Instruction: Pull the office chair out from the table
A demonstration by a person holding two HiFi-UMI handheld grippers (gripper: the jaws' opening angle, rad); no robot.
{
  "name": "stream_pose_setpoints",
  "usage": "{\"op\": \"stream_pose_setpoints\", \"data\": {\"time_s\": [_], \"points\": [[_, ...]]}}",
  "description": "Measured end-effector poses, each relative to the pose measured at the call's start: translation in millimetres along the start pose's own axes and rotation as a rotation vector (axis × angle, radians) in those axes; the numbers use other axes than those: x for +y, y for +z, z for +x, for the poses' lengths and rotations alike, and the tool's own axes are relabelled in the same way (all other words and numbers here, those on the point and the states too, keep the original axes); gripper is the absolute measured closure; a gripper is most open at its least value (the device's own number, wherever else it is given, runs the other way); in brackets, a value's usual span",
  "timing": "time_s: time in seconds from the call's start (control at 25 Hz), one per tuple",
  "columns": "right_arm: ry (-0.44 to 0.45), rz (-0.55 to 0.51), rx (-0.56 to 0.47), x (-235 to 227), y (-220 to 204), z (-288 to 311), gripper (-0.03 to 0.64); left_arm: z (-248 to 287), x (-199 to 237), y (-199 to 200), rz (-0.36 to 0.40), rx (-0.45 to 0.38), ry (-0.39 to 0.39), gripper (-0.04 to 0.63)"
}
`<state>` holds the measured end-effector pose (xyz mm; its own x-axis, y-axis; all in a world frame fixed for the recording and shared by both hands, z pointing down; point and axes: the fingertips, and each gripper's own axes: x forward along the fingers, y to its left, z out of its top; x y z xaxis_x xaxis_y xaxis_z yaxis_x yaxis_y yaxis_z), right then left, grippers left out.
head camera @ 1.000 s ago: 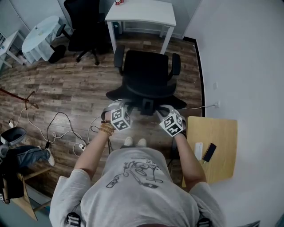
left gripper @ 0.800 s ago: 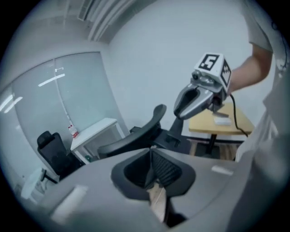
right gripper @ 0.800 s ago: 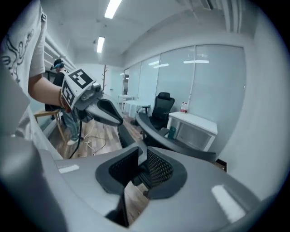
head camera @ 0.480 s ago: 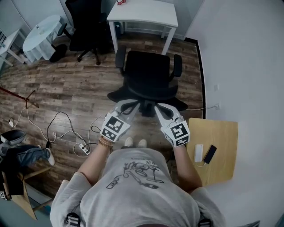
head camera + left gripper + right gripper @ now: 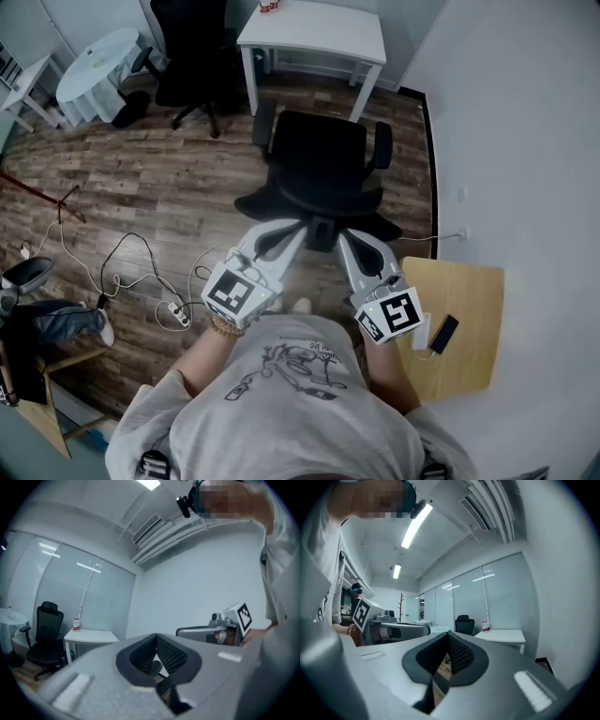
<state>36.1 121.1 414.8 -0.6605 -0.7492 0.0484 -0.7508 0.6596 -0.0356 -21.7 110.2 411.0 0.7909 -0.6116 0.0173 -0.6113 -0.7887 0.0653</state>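
The black office chair stands on the wood floor, out from under the white table, its backrest towards me. Both grippers hang raised above the backrest's near edge, apart from it and pointing level. My left gripper is shut with nothing between its pads. My right gripper is likewise shut and empty, its pads pressed together. Each gripper shows in the other's view: the right gripper and the left gripper. The chair is hidden behind the jaws in both gripper views.
A second black chair and a round white table stand at the back left. Cables and a power strip lie on the floor at the left. A small wooden table with a phone sits against the right wall.
Both grippers have risen from the chair's backrest towards the camera and now point level. The chair has stayed where it was.
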Motion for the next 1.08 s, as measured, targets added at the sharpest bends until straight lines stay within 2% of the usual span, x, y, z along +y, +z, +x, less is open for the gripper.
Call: {"op": "stream_pose_setpoints", "data": {"time_s": [0.24,1.08], "points": [[0.004,0.020,-0.016,5.0,6.0,-1.7,0.611,-5.6,-9.8,17.5,-0.027,-0.031,-0.005,0.592],[0.007,0.005,-0.027,-4.8,16.9,18.8,0.611,9.2,2.6,12.7,-0.050,-0.021,-0.017,0.592]]}}
